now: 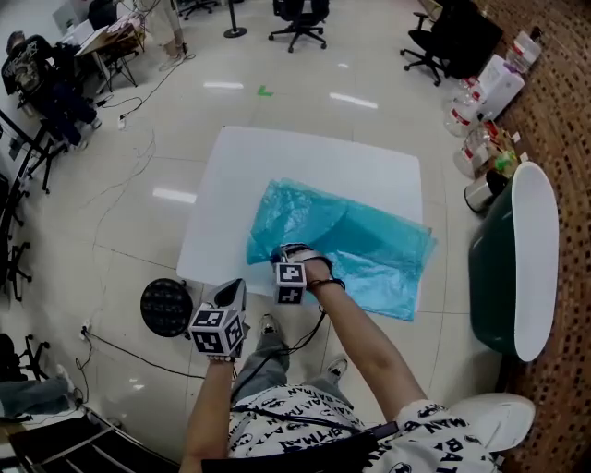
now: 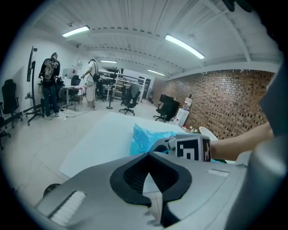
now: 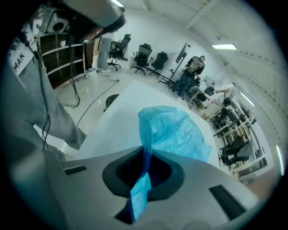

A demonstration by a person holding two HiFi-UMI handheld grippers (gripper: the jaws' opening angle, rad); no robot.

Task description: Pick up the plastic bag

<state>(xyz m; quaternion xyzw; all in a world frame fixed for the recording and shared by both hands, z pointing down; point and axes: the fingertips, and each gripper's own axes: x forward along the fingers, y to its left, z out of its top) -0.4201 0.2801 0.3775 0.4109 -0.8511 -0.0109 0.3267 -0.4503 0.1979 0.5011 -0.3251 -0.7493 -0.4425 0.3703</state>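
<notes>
Head view: thin, translucent blue plastic bag [image 1: 369, 245] lay spread over the near-right part of a white square bench [image 1: 277, 157]. Mostly flat and creased, w/ one corner poking just past the bench's R edge. Its near-left edge was gathered up at the R tool [image 1: 282, 253].

R tool: closed on the bag. R gripper view showed the tool [image 3: 145, 153] w/ jaws together and a narrow strip of blue film pinched between them, the tail hanging down on the camera side. Beyond the jaws, the bag [image 3: 173, 130] rose from the bench [image 3: 121, 112] in a bunched fold, then widened out flat. Marker cube and forearm were over the bench's near edge.

L tool [image 1: 235, 288]: closed, nothing in it. L gripper view showed the tool [image 2: 148, 154] w/ tips meeting and only bench surface [image 2: 103, 139] visible through the gap behind them. It was held at the bench's near edge, just left of the R tool and clear of the bag [image 2: 144, 137].

Surroundings: round black perforated object [image 1: 166, 306] on the floor by the bench's near-left corner. Dark green tub w/ white top [image 1: 517, 268] on the right, by a brick wall. Black office chairs [image 1: 300, 18] beyond the bench. People stood at desks in the bkgd.
</notes>
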